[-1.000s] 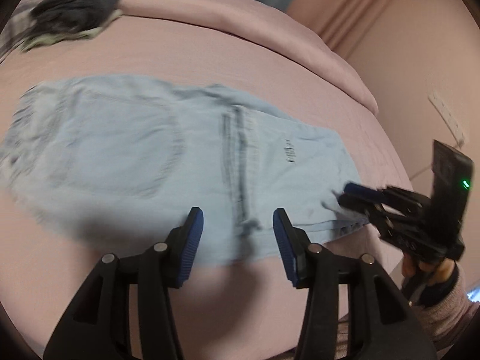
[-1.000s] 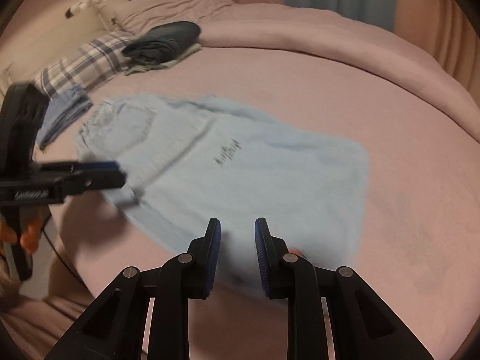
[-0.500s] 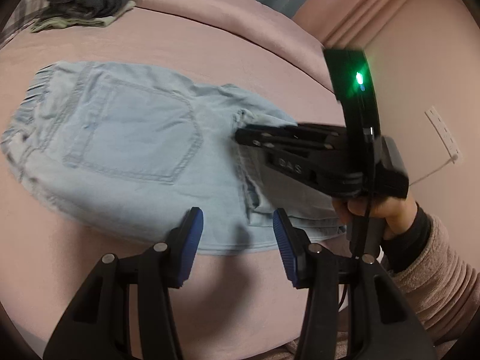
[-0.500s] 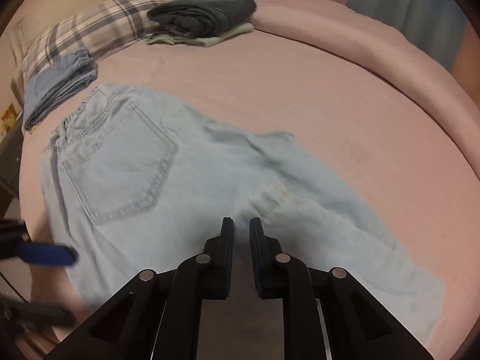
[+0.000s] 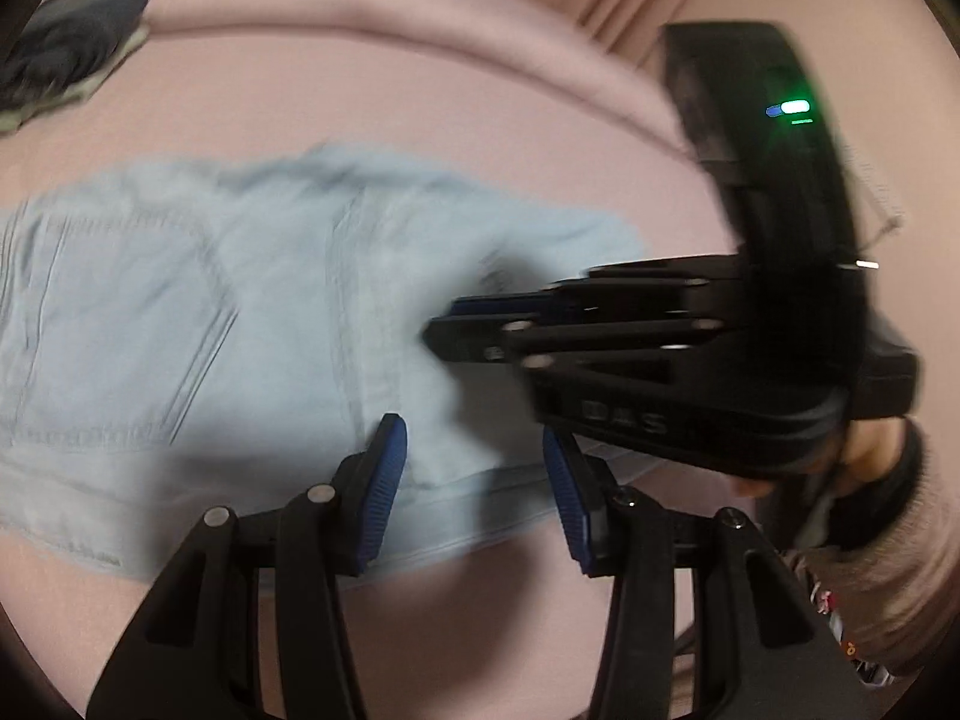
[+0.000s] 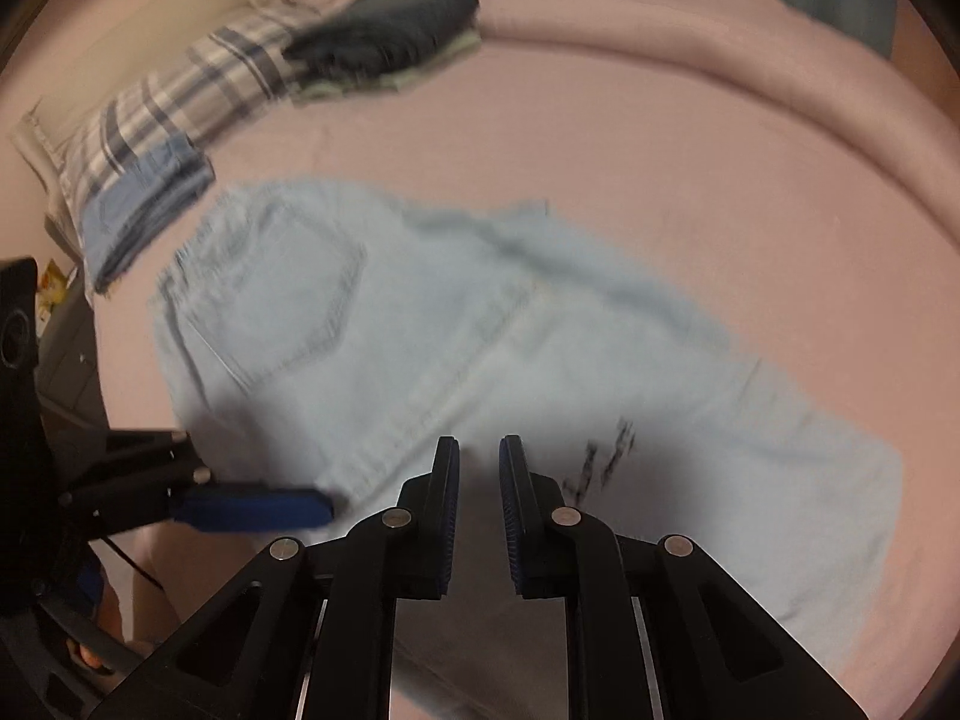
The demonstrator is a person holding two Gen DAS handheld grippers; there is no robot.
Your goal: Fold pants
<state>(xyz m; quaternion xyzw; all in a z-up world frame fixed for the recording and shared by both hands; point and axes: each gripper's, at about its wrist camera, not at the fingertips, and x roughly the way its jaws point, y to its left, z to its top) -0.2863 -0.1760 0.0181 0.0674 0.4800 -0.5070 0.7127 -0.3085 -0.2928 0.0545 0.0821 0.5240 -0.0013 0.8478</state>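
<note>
Light blue denim pants (image 5: pixel 180 312) lie folded flat on the pink bed (image 5: pixel 360 108), back pocket up. My left gripper (image 5: pixel 474 492) hovers over their near edge. Its jaws are closing with the hem between them, and the pads do not press on it. In the left wrist view my right gripper (image 5: pixel 456 330) reaches in from the right, low over the cloth. In the right wrist view the right gripper (image 6: pixel 480 492) stands over the pants (image 6: pixel 450 312) with a narrow gap and nothing gripped. The left gripper's blue finger (image 6: pixel 258 510) is at the near left edge.
A dark folded pile of clothes (image 6: pixel 384 30) lies at the far side of the bed. A plaid pillow (image 6: pixel 180 96) and a folded blue garment (image 6: pixel 138 204) sit far left. A hand in a ribbed sleeve (image 5: pixel 888 480) holds the right gripper. A curtain hangs behind.
The right gripper has come lower and nearer over the pants. The left gripper's jaws have narrowed a little and shifted along the near edge. Both views are now blurred by motion.
</note>
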